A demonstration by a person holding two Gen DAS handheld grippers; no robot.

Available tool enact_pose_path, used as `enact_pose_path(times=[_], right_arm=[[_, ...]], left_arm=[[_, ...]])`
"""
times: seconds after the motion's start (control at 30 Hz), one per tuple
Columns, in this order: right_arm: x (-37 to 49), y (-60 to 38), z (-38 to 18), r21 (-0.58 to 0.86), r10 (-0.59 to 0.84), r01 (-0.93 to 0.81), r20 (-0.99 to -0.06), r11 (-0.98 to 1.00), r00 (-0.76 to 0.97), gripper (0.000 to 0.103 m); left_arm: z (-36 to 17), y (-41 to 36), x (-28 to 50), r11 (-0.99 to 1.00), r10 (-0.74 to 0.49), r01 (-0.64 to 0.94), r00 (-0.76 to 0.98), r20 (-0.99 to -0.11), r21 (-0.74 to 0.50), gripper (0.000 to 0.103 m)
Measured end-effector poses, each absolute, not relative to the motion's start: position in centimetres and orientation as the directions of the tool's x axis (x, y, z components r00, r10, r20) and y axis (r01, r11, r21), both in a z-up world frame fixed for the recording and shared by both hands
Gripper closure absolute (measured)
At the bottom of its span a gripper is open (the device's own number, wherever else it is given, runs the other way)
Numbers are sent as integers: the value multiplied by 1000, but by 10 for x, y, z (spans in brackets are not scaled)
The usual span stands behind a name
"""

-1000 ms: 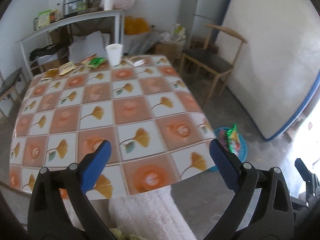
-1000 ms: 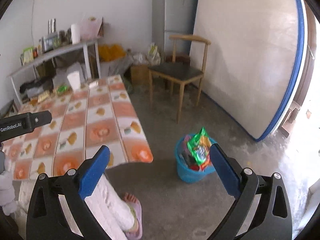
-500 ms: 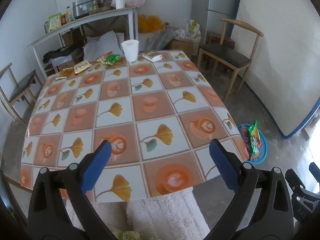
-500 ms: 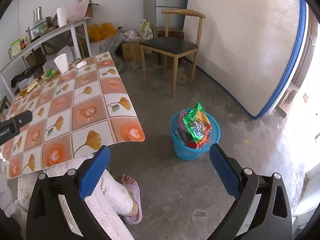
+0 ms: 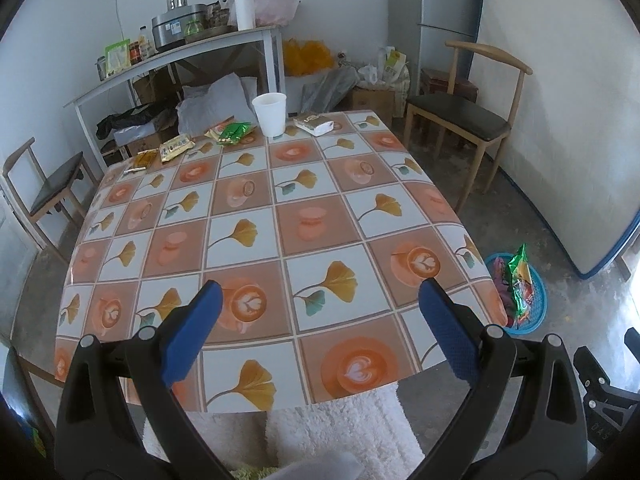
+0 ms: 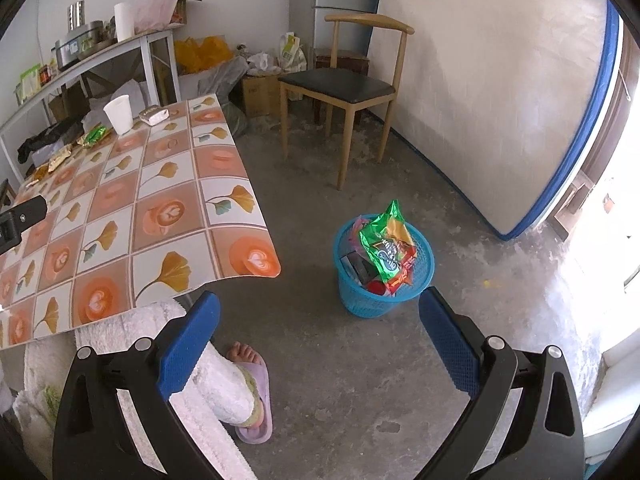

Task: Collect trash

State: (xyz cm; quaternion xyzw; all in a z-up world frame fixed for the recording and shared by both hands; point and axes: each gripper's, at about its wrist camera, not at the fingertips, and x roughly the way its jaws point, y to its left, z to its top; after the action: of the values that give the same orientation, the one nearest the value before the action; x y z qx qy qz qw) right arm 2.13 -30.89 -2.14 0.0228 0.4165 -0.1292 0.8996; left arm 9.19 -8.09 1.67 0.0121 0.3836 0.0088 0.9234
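A blue basket [image 6: 385, 298] on the floor right of the table holds wrappers, with a green snack bag [image 6: 385, 242] on top; the same basket [image 5: 534, 312] shows at the table's right in the left wrist view. At the table's far edge lie a white paper cup [image 5: 271, 113], a green wrapper [image 5: 235, 133], a white packet [image 5: 314, 123] and yellow sachets [image 5: 175, 146]. My left gripper [image 5: 318, 292] hangs open and empty over the table's near edge. Over the floor near the basket, my right gripper [image 6: 319, 300] is open and empty too.
The table [image 5: 256, 240] has a ginkgo-patterned cloth. A wooden chair [image 6: 340, 88] stands beyond the basket, another chair [image 5: 48, 192] at the table's left. A cluttered shelf [image 5: 180, 56] lines the back wall. A person's fluffy-trousered legs and a slippered foot [image 6: 250, 392] sit under the near edge.
The left view has swung left and back, taking in more of the table. The right view has dropped closer to the basket. Both grippers stay open and empty.
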Motion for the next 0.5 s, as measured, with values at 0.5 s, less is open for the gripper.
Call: enact_pose_path(times=[0.5], right_arm=[[20, -306, -12, -48, -219, 279, -750, 959, 624, 6]], left_arm=[[22, -72, 95, 999, 34, -19, 705, -709, 29, 8]])
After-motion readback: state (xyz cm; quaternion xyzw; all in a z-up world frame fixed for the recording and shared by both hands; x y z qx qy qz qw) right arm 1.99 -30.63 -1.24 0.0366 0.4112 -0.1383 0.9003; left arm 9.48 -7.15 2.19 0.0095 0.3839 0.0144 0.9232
